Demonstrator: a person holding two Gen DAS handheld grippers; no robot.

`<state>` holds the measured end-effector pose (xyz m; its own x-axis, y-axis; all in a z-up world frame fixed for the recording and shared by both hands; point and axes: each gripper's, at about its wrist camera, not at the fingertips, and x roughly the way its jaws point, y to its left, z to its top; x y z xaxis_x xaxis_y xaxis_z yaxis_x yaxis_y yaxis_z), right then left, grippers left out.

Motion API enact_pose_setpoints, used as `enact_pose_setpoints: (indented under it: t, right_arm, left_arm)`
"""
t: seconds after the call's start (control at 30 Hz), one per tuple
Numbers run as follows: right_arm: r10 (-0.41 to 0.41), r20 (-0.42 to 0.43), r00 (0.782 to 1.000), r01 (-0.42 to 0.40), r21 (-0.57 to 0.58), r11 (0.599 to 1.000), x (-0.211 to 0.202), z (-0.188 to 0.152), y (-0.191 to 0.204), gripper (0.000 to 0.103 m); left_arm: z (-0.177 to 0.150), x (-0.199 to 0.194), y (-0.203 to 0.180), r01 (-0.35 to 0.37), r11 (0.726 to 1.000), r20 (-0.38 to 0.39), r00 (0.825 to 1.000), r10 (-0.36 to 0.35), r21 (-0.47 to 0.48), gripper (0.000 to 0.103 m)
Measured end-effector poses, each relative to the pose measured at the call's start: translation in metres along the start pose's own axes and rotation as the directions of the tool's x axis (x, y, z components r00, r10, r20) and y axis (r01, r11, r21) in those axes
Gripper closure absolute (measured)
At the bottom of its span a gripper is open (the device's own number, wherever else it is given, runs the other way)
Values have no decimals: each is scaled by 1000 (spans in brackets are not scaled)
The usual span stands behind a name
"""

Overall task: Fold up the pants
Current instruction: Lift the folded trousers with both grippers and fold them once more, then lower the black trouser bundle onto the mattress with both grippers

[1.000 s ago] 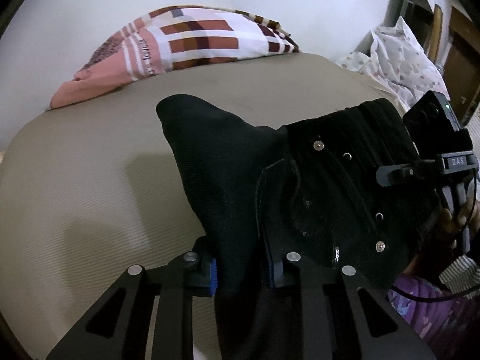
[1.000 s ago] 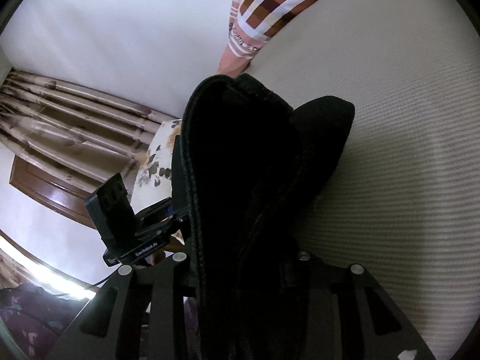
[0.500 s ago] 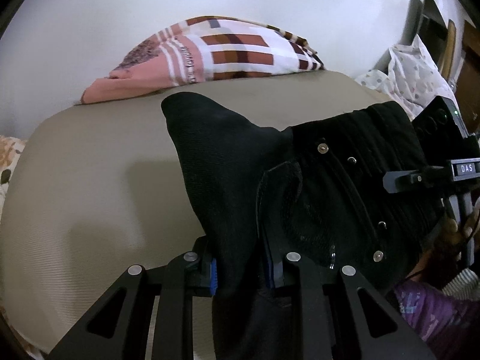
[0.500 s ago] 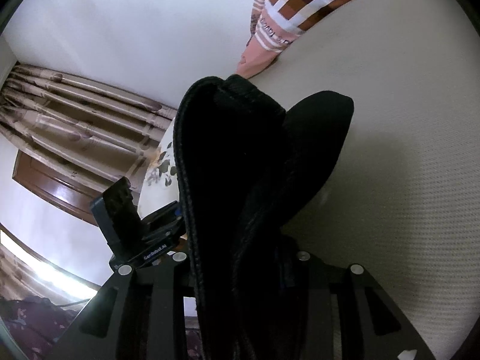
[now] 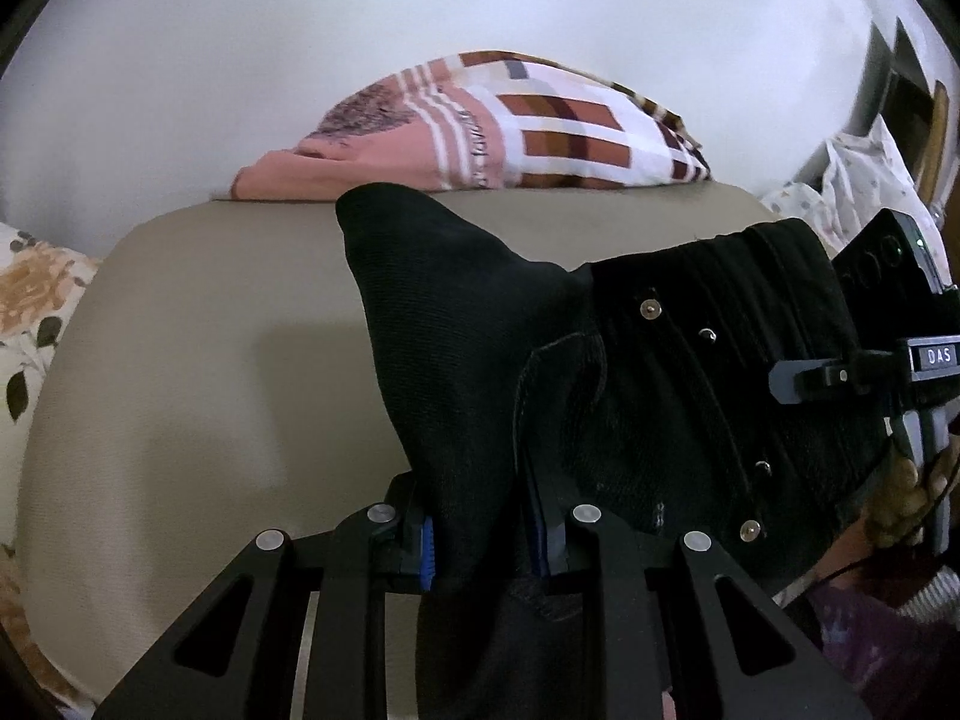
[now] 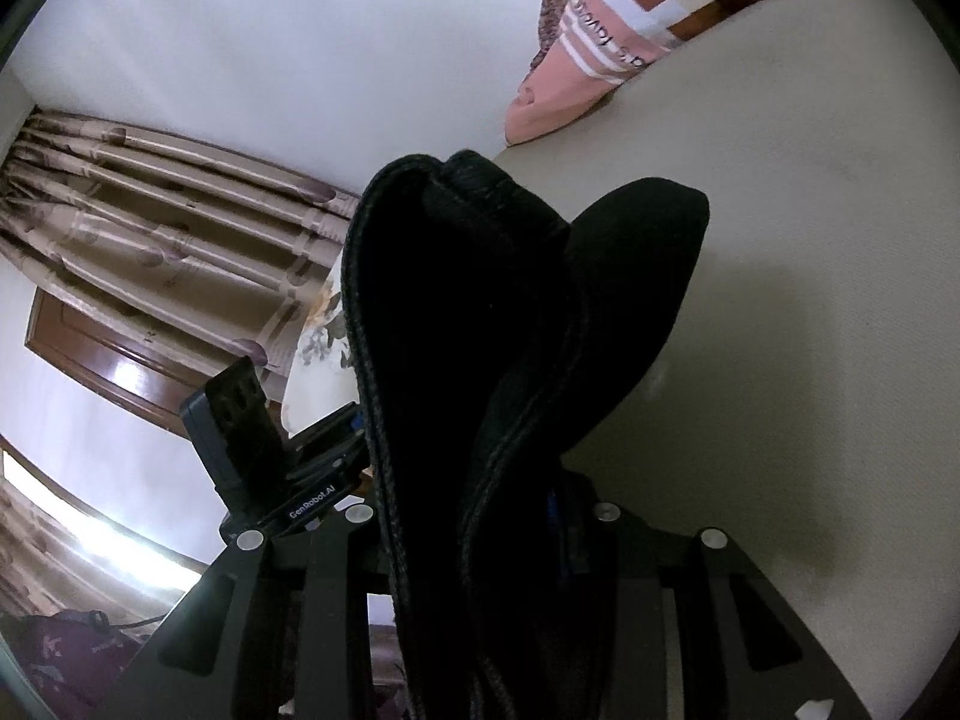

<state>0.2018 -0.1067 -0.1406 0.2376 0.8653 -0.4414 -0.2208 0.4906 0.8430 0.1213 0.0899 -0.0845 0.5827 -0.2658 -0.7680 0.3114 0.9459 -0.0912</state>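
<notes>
Both tongs (image 5: 486, 531) (image 6: 474, 516) clench the black pants (image 5: 630, 396), waistband stretched crosswise between them.

The pants (image 5: 480, 360) hung between the left gripper (image 5: 483, 531) and the right gripper (image 6: 480, 516) above the mattress (image 5: 210, 390), and behind them a folded blanket (image 5: 510, 132) lay at its far edge against the wall (image 5: 300, 30).
</notes>
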Motion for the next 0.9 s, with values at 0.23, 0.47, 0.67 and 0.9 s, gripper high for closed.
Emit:
enact_pose_setpoints:
  t: [0.23, 0.47, 0.67, 0.9]
  right_arm:
    - [8, -12, 1000, -8, -16, 1000, 25, 25, 6, 71]
    - [9, -21, 1000, -10, -23, 1000, 48, 55, 4, 71]
    - [1, -32, 1000, -2, -33, 999, 73, 82, 1, 71]
    - [-7, -44, 999, 5, -41, 999, 103, 107, -6, 71]
  left_arm:
    - [12, 6, 24, -34, 999, 24, 999, 35, -19, 79]
    - [30, 20, 47, -60, 997, 38, 997, 61, -40, 79]
    - [44, 35, 72, -76, 995, 42, 996, 79, -71, 79]
    - [53, 52, 95, -92, 991, 35, 995, 96, -93, 79]
